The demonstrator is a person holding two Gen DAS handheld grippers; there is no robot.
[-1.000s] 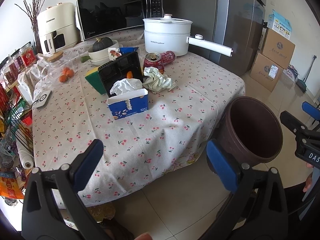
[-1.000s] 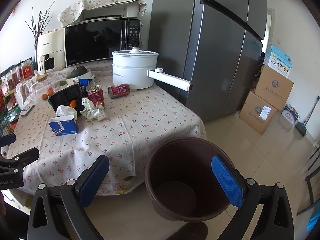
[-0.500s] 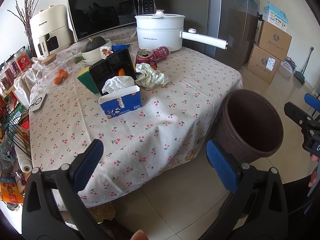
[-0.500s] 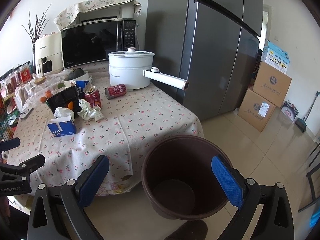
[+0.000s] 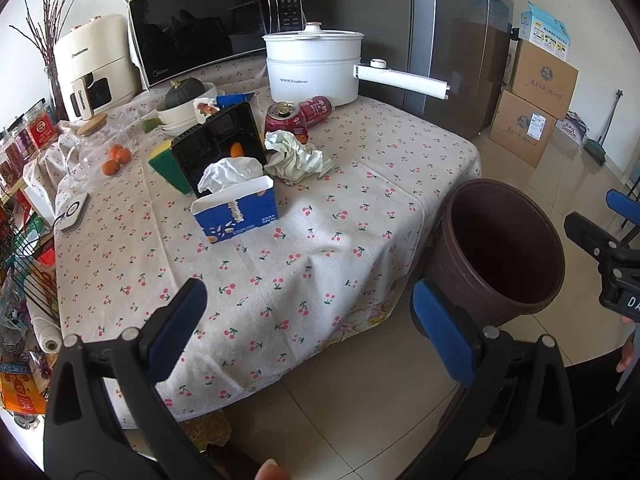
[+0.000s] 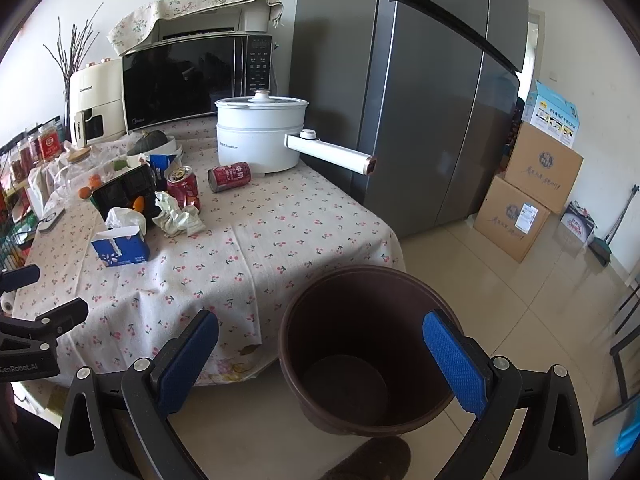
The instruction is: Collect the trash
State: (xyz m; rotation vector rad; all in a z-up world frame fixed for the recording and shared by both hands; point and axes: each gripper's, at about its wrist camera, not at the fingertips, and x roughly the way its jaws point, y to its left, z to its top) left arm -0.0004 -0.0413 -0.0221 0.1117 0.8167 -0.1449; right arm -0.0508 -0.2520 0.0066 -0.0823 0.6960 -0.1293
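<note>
Bin (image 6: 362, 344), lower centre: empty. Cans (image 6: 183, 187), crumpled paper (image 6: 176, 216), tray (image 6: 124, 194) uncollected, upper left on table (image 6: 280, 232). Left gripper (image 5: 310, 316), right gripper (image 6: 320, 354): fingers spread, nothing held.

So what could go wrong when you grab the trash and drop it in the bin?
The upright red can is open, so leftover drink might spill on the tablecloth. The crumpled paper lies against that can, so grabbing it may knock the can over. The brown bin sits below the table edge, so a drop could miss.
</note>
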